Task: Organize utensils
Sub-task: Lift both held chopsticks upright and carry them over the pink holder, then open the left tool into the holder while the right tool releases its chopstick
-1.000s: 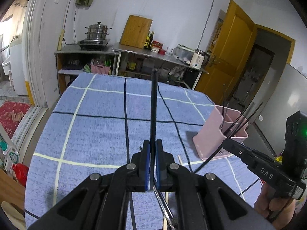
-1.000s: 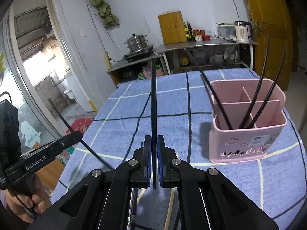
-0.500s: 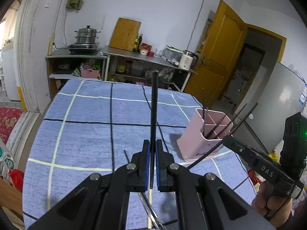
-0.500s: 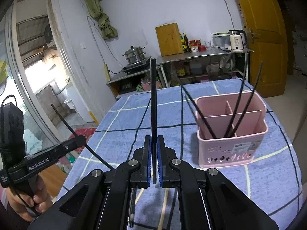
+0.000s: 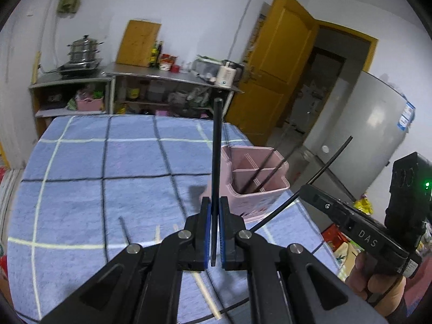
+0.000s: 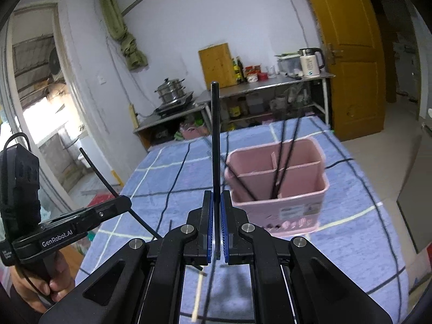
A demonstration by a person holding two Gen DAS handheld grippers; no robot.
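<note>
My left gripper (image 5: 214,202) is shut on a black chopstick (image 5: 216,148) that stands up between its blue pads. Just behind it and to the right, a pink divided holder (image 5: 256,202) on the blue checked table (image 5: 81,202) holds several black chopsticks. My right gripper (image 6: 214,197) is shut on another black chopstick (image 6: 214,135), in front of and left of the holder (image 6: 283,210). Each gripper shows in the other's view, the right gripper (image 5: 305,189) at the right and the left gripper (image 6: 125,202) at the left. Loose wooden chopsticks (image 5: 205,291) and a dark stick (image 5: 124,226) lie below.
A steel counter (image 5: 172,74) along the far wall bears a steamer pot (image 5: 83,54), a cutting board (image 5: 137,43) and a kettle (image 6: 310,62). A yellow door (image 5: 280,62) and a grey fridge (image 5: 364,135) stand to the right. The table's right edge runs close behind the holder.
Both grippers have risen and drawn back with their chopsticks still held. In the left wrist view the pink holder has shifted toward the middle; in the right wrist view it looks smaller.
</note>
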